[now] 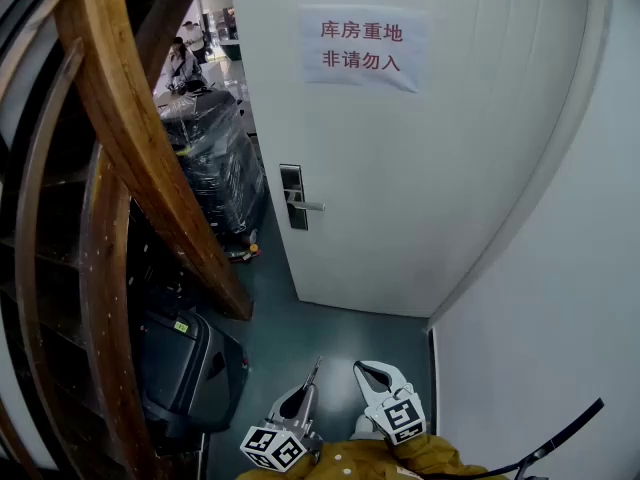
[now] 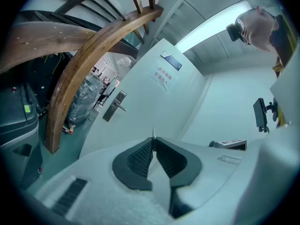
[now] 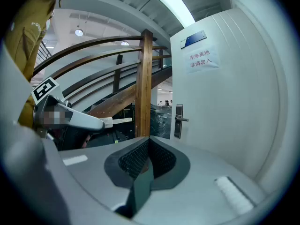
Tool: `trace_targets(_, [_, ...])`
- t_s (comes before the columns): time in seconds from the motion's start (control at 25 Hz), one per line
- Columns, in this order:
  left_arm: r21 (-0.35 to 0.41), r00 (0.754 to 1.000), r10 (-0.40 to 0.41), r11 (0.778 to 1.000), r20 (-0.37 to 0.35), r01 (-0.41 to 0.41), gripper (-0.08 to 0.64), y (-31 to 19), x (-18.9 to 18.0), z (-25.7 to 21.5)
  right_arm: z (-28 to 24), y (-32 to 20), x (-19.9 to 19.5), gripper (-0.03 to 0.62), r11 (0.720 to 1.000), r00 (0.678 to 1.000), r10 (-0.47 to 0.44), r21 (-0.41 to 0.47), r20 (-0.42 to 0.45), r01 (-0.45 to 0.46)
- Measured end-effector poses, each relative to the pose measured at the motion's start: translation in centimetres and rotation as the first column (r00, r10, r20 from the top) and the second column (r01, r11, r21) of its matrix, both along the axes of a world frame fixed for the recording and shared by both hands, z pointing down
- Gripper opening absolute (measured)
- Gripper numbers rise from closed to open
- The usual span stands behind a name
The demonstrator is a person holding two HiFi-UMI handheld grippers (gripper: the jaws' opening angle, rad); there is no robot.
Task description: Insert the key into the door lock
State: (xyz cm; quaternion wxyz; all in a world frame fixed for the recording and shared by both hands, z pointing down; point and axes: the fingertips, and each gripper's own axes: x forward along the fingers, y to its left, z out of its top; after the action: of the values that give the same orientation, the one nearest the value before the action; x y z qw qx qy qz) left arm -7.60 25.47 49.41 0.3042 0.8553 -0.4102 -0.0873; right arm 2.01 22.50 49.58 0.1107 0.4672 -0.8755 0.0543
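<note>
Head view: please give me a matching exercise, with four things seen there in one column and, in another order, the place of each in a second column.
Things:
1. key
2. paper sign
3. lever handle
4. wooden railing

Places:
A. on the upper part of the white door
B. clamped in the left gripper
C. left of the door, slanting across the picture
D. on the lock plate, near the door's left edge

Pairs: 1-B, 2-A, 3-D, 4-C
</note>
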Motion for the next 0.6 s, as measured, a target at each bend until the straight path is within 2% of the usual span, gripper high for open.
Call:
trace_targets(0.24, [0.007,1.000,0.000,1.000,0.002,0.000,0.028,0.0,0.8,-0.1,0.2,0.0,0.4,0.005,0.998,0.998,-0.045,0.038,-0.042,0.046])
trace_targets(0.52, [0.000,1.000,-0.006,1.000,0.003,0.006,0.028,0.1,1.6,0.2,-0.3,0.1,0.7,0.005,0.998,0.998,-0.057,0.004,0.033,0.057])
trace_targets(0.6, [-0.005,1.000,-0.008,1.000,0.001,0.008,0.028,0.1,2.1,0.4,0.1,0.1,1.2,0.005,0.998,0.998,-0.058,-0.003,0.028,0.058])
